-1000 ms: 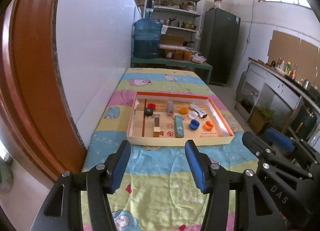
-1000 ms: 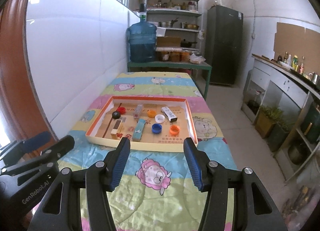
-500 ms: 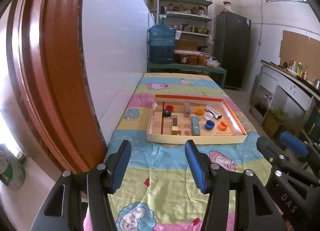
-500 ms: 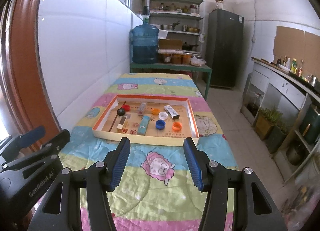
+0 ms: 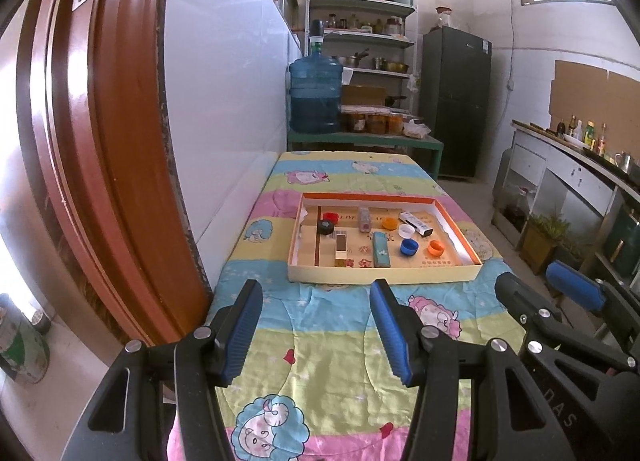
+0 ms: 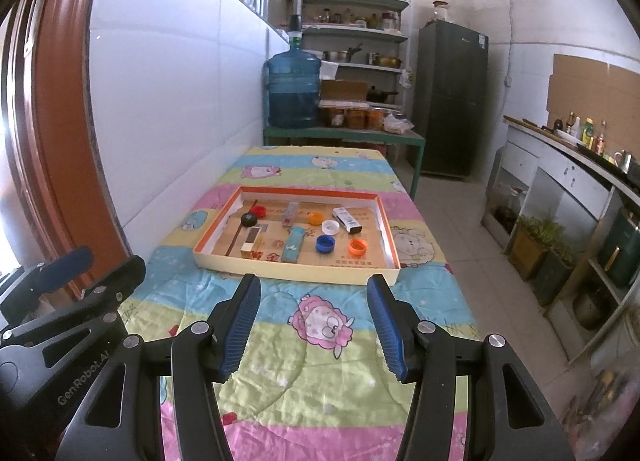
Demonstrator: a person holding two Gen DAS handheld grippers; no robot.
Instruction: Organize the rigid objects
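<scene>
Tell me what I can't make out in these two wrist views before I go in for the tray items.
- Print on the white box and teal box: too small, both views.
- Bottle caps: too small to tell which way up.
- Tray floor behind its near wall: hidden, both views.
- Left gripper and right gripper: handles cut off by bottom edge.

Print on the tray (image 6: 296, 270) floor, shelf jars (image 6: 352, 19): too small.

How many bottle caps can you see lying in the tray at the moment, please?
6, all in the tray: red cap and black cap at its left, orange cap and white cap mid-back, blue cap and a second orange cap nearer front.
</scene>
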